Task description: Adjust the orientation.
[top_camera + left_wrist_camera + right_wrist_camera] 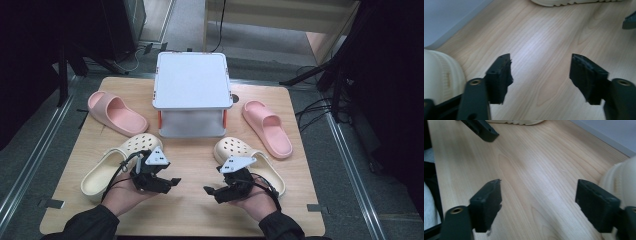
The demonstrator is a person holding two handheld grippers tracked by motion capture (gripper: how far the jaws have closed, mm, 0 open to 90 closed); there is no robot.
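Left tongs (170,182): released, jaws standing wide apart with nothing between them, held low over the bare wood of the table (190,210) and pointing inward toward the other hand. In the left gripper view the same left tongs (540,75) show only wood grain in the gap. Right tongs (210,191): likewise released, jaws spread and empty, pointing inward toward the left pair, the two tips near each other but apart; the right gripper view confirms the open gap of the right tongs (537,202) over plain wood. Each gripper sits in a hand entering from the near edge, dark sleeves visible. Just beside the left gripper, on its outer side, lies the left cream clog (115,165), toe toward the middle of the table, flat on its sole. Just beside the right gripper lies the right cream clog (250,157), partly covered by the hand and gripper; whether the gripper body touches it cannot be told. Farther out, a pink slide (117,114) lies at the far left and a second pink slide (267,127) at the far right. Between them, at the far middle of the table, stands a white two-tier rack (192,95) with orange fittings.
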